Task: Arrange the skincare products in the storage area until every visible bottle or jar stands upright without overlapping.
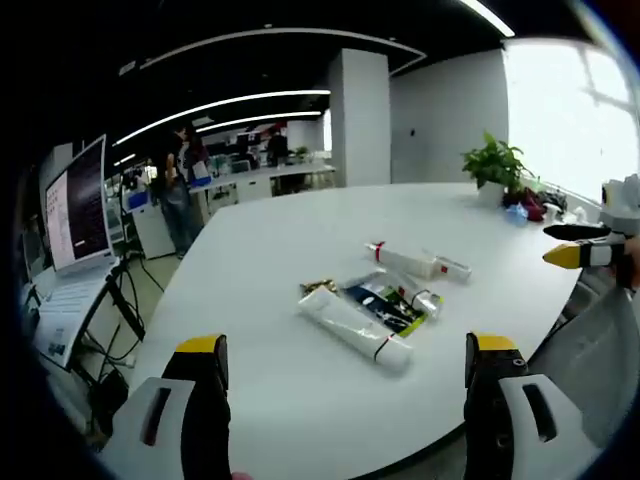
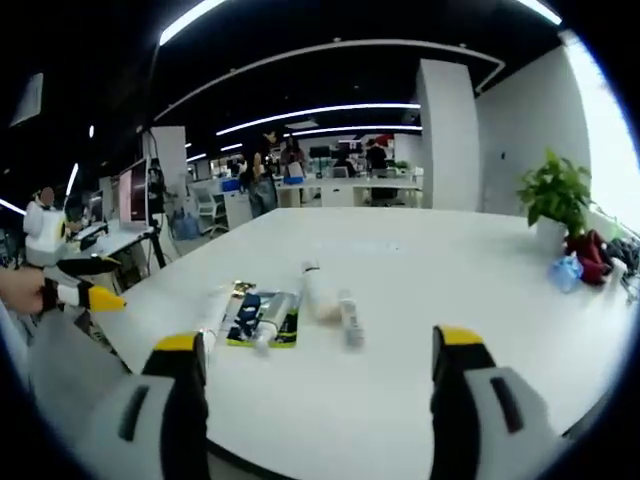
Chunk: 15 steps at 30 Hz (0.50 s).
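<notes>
Several skincare tubes lie flat in a cluster on the white table (image 1: pixel 300 240). A long white tube (image 1: pixel 355 327) lies nearest, a dark packet with a green edge (image 1: pixel 385 305) sits behind it, and a white tube with a red band (image 1: pixel 405 261) lies farther back. In the right gripper view the same cluster appears as a white tube (image 2: pixel 213 310), the dark packet (image 2: pixel 262 318) and two more tubes (image 2: pixel 320 292). My left gripper (image 1: pixel 345 375) is open, short of the cluster. My right gripper (image 2: pixel 315 375) is open too, nothing between its jaws. The right gripper's yellow tip (image 1: pixel 565 255) enters the left gripper view.
A potted plant (image 1: pixel 493 163) with small red and blue items (image 1: pixel 525 207) stands at the table's far edge. A laptop on a stand (image 1: pixel 75 215) is left of the table. People stand by desks in the background (image 1: pixel 180 190). A hand holds the left gripper (image 2: pixel 60 290).
</notes>
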Available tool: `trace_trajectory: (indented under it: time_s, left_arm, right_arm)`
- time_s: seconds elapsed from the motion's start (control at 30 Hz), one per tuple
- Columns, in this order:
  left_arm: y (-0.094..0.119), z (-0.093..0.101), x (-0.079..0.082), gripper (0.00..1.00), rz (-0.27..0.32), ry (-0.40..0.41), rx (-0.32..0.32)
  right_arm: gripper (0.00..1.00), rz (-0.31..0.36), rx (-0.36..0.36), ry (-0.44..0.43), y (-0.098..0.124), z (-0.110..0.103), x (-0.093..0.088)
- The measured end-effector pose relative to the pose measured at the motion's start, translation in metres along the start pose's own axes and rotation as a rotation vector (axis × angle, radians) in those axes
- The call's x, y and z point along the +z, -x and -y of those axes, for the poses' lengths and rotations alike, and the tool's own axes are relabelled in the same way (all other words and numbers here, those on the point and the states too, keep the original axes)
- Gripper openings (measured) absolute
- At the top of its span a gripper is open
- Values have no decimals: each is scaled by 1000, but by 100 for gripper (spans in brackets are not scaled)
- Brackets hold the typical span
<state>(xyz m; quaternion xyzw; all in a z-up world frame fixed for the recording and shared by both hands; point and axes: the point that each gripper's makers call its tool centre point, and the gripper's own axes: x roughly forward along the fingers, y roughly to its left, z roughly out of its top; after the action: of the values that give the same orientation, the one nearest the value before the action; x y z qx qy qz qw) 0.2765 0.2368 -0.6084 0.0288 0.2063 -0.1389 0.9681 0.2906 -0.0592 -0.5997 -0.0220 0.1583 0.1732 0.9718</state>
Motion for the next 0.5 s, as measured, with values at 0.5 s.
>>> trace_trajectory:
  time_s: [0.5]
  left_arm:
    - [0, 1, 0, 97, -1, -7, -6]
  right_arm:
    - [94, -6, -4, -5, 0, 1, -1]
